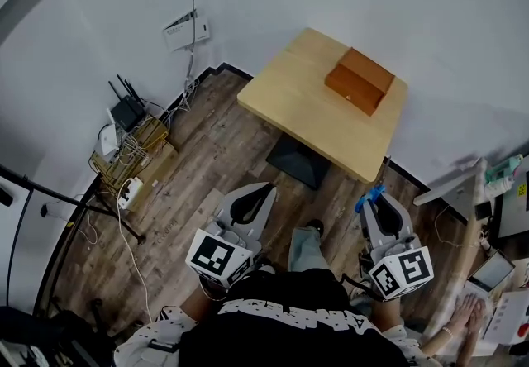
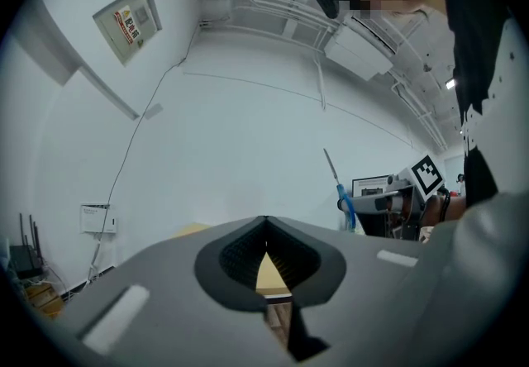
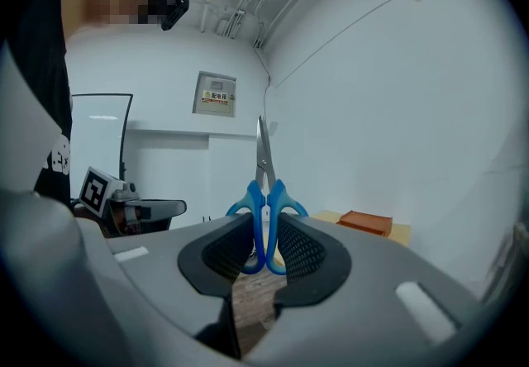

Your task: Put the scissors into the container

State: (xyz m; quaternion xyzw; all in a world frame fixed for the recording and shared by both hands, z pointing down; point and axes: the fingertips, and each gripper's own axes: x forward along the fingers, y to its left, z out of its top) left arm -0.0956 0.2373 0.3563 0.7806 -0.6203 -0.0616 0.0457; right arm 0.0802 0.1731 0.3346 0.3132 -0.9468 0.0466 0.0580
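Scissors (image 1: 371,196) in the head view are just a scrap of blue at the tip of the right gripper (image 1: 376,202). The brown container (image 1: 359,80) sits on the bench (image 1: 302,101), well apart from both grippers. Left gripper view: the left gripper (image 2: 264,223) has its jaws closed tip to tip with nothing in them, and the blades poke up off to the right. Right gripper view shows the actual grip: blue handles pinched between the pads, blades straight up, container low on the right.
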